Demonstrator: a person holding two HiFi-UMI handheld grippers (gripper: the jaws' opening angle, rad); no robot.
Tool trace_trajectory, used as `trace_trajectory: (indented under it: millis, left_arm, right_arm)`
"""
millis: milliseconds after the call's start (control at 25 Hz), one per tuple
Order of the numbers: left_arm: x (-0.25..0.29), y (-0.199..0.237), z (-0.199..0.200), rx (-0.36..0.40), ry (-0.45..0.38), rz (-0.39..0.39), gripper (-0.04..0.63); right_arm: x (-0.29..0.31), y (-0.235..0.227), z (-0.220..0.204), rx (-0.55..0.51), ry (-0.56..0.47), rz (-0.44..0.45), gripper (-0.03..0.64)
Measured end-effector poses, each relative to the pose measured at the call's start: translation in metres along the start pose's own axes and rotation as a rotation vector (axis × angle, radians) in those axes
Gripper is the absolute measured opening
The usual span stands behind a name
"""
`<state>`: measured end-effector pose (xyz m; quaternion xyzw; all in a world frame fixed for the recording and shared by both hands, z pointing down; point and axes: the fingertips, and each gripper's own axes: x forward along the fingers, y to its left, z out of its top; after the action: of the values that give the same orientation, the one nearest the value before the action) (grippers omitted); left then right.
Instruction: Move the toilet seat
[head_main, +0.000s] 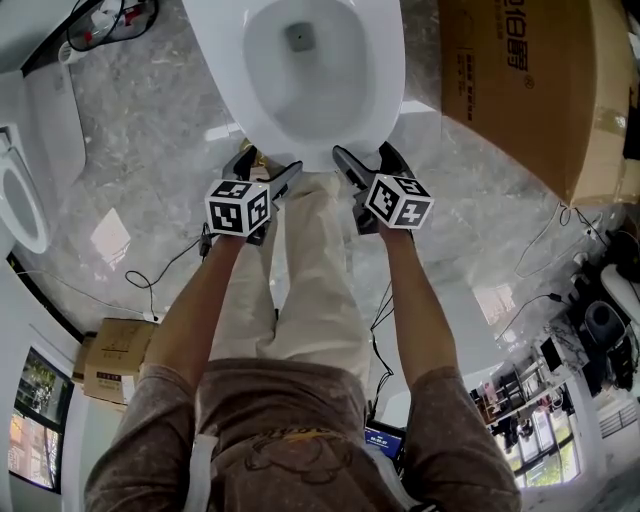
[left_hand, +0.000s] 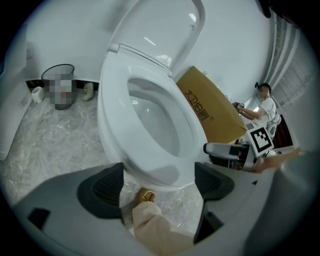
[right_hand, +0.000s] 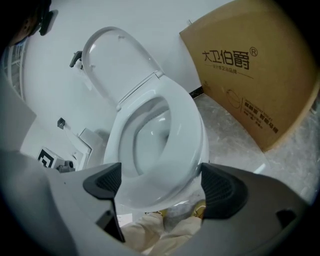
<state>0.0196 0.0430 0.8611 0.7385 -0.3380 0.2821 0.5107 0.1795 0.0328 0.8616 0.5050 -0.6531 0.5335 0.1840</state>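
The toilet seat lies flat on the bowl, straight ahead of both grippers, and the lid stands raised at the far end, against the wall. The left gripper has its jaws wide apart and holds nothing; the right gripper is the same, jaws apart and empty. In each gripper view the rounded front edge of the seat shows between the two dark pads and just beyond them. I judge that the pads are very near this edge, but whether they touch it I cannot tell. The long axis of the seat runs away from the grippers, from this front edge to the hinge under the lid, so the near end is the free end – the end that a lift must take. Both grippers stand at about the same nearness, the left one at the left of the front curve and the right one at the right of it, and I see no clear favourite. Below and behind the jaws are the person's trousers, so there is little room to draw back. Beyond the right gripper a cardboard box stands near the bowl, while the side of the left gripper has bare marble floor. Above the seat the way looks free up to the lid.
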Motion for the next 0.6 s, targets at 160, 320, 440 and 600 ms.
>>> trace_trajectory:
  millis: [160, 320, 440, 600]
  left_arm:
    - [0.000, -0.007, 0.005, -0.018, -0.027, 0.014, 0.440]
    - [-0.003, -0.007, 0.009, -0.073, -0.062, 0.021, 0.439]
    - [-0.003, -0.009, 0.009, -0.064, -0.062, 0.026, 0.439]
    - [-0.008, -0.013, 0.011, -0.053, -0.073, 0.031, 0.439]
  right_arm:
    - [-0.006, 0.004, 0.003, 0.004, -0.010, 0.012, 0.492]
    - [-0.008, 0.009, 0.005, 0.023, -0.010, 0.031, 0.480]
    - [-0.010, 0.008, 0.006, 0.021, 0.000, 0.034, 0.480]
    - [-0.018, 0.011, 0.009, 0.015, 0.004, 0.053, 0.466]
